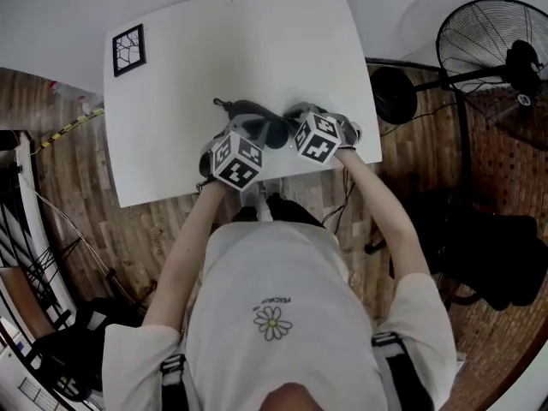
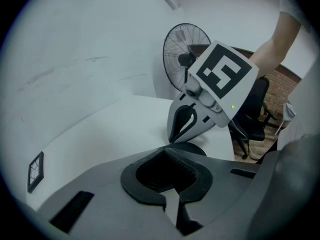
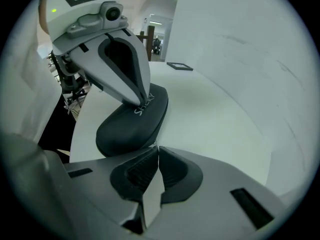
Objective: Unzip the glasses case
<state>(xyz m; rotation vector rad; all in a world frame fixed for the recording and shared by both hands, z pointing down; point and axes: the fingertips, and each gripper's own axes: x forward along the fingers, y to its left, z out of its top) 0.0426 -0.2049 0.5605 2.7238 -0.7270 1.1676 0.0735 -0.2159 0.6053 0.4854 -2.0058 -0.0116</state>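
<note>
A: What writing can be read, taken from the nearest thing outward?

B: On the shirt (image 1: 282,264) a flower print (image 1: 272,322) is seen, with a line of small lettering beside it that is too small to be read. Black-and-white square markers are borne on the two cubes (image 1: 237,159); no words are shown on them.

A: And on the task's own thing?

B: White lettering beginning "Sh" is printed on the dark glasses case (image 3: 131,126). The rest is covered by the left gripper (image 2: 172,153), whose jaws are clenched on the case.

A: How is the right gripper (image 3: 157,147) set?

B: Its jaws are pressed together, with the tips right at the case's edge. Whether the zipper pull is pinched there cannot be told.

A: Where is the case placed, and what is held in it?

B: It is laid on the white tabletop (image 1: 257,50), toward the person's side, between the two grippers. Its contents cannot be seen.

A: And farther off?

B: A black-framed marker card (image 1: 129,50) is laid at the far left corner. A standing fan (image 1: 492,45) is seen beyond the tabletop's right side.
</note>
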